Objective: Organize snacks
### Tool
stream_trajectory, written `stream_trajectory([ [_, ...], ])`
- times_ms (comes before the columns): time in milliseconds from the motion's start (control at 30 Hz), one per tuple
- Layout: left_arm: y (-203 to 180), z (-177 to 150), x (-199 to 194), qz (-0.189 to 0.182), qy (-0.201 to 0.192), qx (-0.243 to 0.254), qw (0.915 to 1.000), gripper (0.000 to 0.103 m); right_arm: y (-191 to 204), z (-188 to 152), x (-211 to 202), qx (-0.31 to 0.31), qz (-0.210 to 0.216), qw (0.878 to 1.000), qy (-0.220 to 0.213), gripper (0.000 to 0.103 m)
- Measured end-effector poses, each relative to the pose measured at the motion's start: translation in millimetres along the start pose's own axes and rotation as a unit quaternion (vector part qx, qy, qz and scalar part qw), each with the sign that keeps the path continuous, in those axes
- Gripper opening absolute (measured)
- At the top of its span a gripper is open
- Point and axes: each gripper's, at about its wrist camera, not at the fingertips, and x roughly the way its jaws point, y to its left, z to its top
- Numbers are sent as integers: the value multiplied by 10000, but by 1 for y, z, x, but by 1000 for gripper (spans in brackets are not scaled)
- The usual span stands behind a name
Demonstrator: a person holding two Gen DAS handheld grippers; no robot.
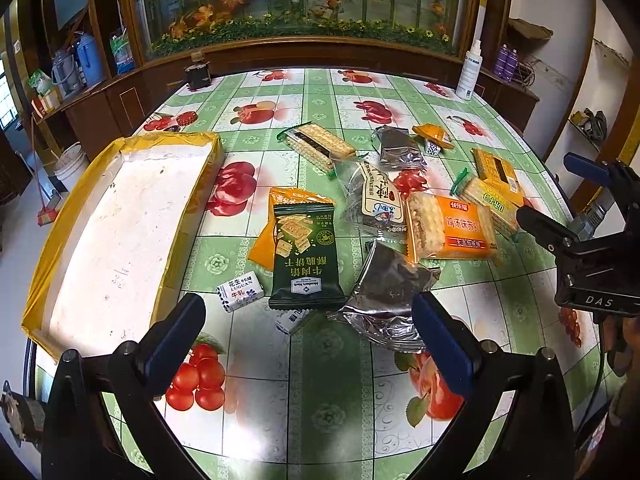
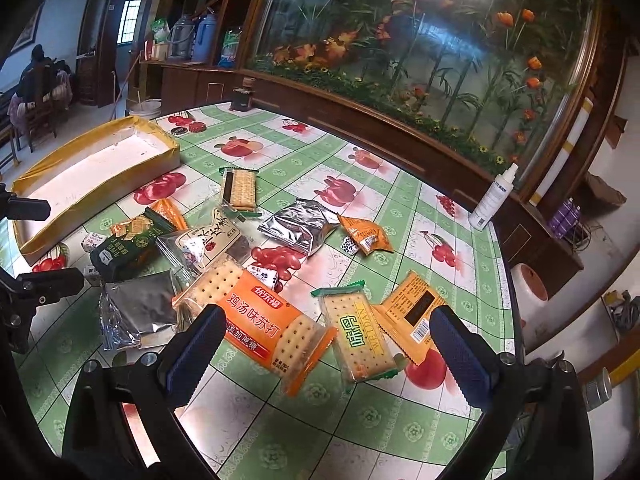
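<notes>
With both grippers' jaws wide and empty, we hung over snacks scattered beside the tray [image 1: 120,216], judging the left gripper [image 1: 308,332] should straddle the dark green packet [image 1: 306,252] squarely.

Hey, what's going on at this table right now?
A person holds a gripper in each hand above a pile of snack packets. The left gripper and right gripper are both open and hold nothing. The tray is empty; the dark green packet, the orange cracker pack and the rest lie loose on the table.
</notes>
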Motion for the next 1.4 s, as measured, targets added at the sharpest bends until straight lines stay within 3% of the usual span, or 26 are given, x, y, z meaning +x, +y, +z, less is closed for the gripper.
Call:
stream_trajectory([
  [633,-4,-4,4,-59,75,68,9999,103,1,-3,3,-21,6,10000,39,103],
  [1000,-26,-11,13,-365,201,582,9974,103,-2,-8,8,8,156,9998,114,103],
  [1133,-37,-12,19,-425,258,851,9951,103,-12,-13,15,244,1094,9936,123,103],
  [1267,-48,-11,29,-435,314,1152,9919,103,-22,-17,30,496,2198,9741,203,101],
  [1400,-60,-9,46,-459,438,1436,9876,103,-14,-17,42,251,2729,9614,254,100],
])
